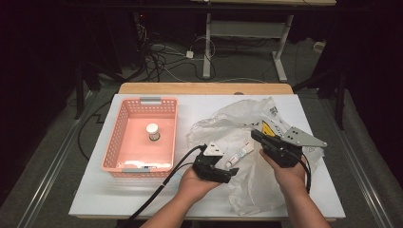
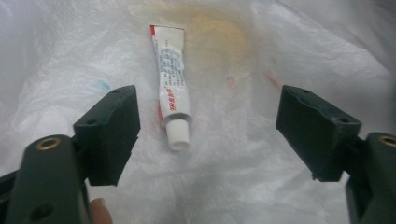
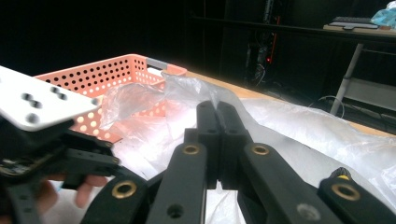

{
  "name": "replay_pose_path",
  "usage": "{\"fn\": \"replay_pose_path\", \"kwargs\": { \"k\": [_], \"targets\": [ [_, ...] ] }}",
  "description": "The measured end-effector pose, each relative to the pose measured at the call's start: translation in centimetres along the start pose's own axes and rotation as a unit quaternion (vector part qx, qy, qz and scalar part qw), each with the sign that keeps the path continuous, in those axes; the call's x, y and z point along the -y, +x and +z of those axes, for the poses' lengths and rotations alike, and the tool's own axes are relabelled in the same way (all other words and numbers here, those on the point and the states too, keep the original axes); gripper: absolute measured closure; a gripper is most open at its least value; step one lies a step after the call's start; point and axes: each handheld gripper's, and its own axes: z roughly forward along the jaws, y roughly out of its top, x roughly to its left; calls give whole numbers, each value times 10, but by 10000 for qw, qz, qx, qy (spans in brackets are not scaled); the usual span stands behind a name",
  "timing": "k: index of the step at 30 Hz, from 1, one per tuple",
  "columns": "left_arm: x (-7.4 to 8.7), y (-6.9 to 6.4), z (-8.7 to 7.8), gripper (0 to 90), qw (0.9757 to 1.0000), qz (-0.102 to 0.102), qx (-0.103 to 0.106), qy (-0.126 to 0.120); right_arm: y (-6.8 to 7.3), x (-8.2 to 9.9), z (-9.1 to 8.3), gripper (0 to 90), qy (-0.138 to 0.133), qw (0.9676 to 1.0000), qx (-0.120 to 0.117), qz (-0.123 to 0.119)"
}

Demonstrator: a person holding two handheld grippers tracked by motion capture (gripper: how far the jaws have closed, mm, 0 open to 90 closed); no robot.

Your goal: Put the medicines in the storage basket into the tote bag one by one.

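The left gripper (image 2: 205,135) stands with its jaws spread wide and nothing pressed between them; just ahead, between the two jaws and nearer one of them, a small white tube (image 2: 171,88) lies flat on the clear plastic bag (image 2: 261,158), cap toward the gripper. The right gripper (image 3: 217,116) has its jaws closed tight together above the bag. Beyond the left gripper sits the pink basket (image 1: 124,159) holding a white-capped bottle (image 1: 152,131).

A high camera looks forward and down over the whole table (image 1: 142,202). Each gripper camera sits close, low over the table's near right part; all share the plastic bag (image 1: 247,128).
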Motion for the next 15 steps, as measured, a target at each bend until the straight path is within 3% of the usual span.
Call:
{"fn": "replay_pose_path", "kwargs": {
  "k": [9, 15],
  "targets": [
    [7, -10, -27, 0, 9999, -14, -100, -46, 2, -1, 0, 900, -10, 10000, 5, -29],
    [12, -15, -48, 0, 9997, 95, -108, -178, 1, -1, -1, 900, -11, 10000, 30, -13]
  ]
}}
